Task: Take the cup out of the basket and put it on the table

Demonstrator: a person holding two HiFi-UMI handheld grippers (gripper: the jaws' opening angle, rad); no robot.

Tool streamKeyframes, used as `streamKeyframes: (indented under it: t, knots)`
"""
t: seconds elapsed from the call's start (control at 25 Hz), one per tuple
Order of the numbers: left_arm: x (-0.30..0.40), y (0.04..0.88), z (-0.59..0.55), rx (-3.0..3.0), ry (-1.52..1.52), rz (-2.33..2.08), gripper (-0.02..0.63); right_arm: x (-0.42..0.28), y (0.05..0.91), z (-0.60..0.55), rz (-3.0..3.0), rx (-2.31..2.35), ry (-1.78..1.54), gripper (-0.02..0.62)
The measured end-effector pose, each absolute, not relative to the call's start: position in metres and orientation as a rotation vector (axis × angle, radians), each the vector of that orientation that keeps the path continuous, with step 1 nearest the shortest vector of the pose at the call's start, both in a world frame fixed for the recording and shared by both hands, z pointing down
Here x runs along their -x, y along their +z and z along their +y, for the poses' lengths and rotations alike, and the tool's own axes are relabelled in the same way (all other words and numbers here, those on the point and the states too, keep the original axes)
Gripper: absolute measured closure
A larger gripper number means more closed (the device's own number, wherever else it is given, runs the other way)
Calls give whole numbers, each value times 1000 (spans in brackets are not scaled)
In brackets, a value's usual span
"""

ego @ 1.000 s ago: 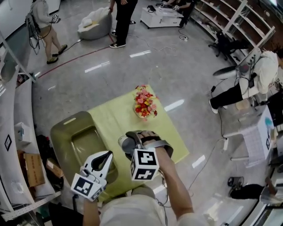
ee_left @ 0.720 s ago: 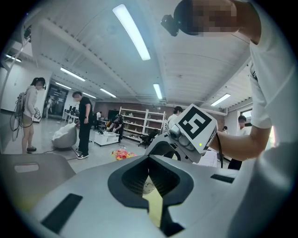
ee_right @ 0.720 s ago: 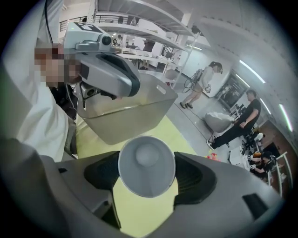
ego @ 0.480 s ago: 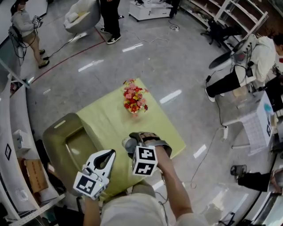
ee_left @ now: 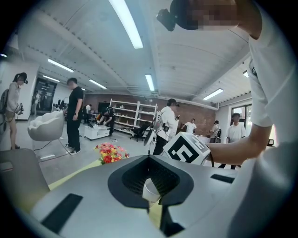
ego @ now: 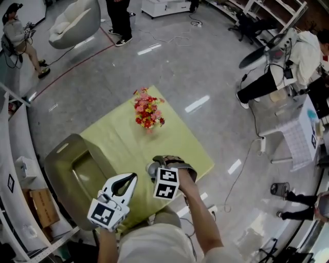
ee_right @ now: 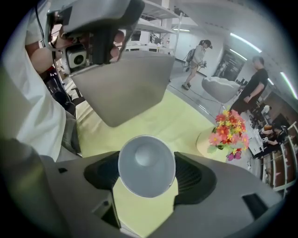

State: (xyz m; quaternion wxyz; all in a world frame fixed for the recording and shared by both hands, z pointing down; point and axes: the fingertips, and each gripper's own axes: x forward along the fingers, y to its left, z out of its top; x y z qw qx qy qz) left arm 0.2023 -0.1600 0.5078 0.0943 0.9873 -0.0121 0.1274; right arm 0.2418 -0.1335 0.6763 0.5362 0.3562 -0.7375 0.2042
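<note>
A pale grey cup [ego: 151, 169] hangs on its side over the near part of the yellow-green table [ego: 175, 141], with my right gripper [ego: 154, 167] shut on it. In the right gripper view the cup's [ee_right: 146, 166] open mouth faces the camera and a jaw presses on each side of it; the right gripper [ee_right: 146, 163] is over the cloth. The olive basket [ego: 64, 164] stands at the table's left end and looks empty. My left gripper [ego: 133, 176] is beside the basket's right rim, tips together, holding nothing. Through its jaws [ee_left: 149, 158] the cup [ee_left: 151, 189] shows.
A pot of red and pink flowers [ego: 147, 109] stands at the table's far side. Cardboard boxes [ego: 38, 200] and shelving lie left of the basket. Several people stand around the room [ego: 119, 15], a beanbag [ego: 74, 23] and cables lie on the floor.
The head view has shifted, so the table and flowers sit higher and further left in the frame. Both grippers keep their places; the cup stays in the right gripper.
</note>
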Motion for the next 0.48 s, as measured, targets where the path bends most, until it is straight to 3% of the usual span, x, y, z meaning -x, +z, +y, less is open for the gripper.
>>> streamKeyframes:
  t: [0.48]
  knots:
    - [-214,516,-151,-2952,489,-5,597,-250,730,-114,-1728,-832,601,245]
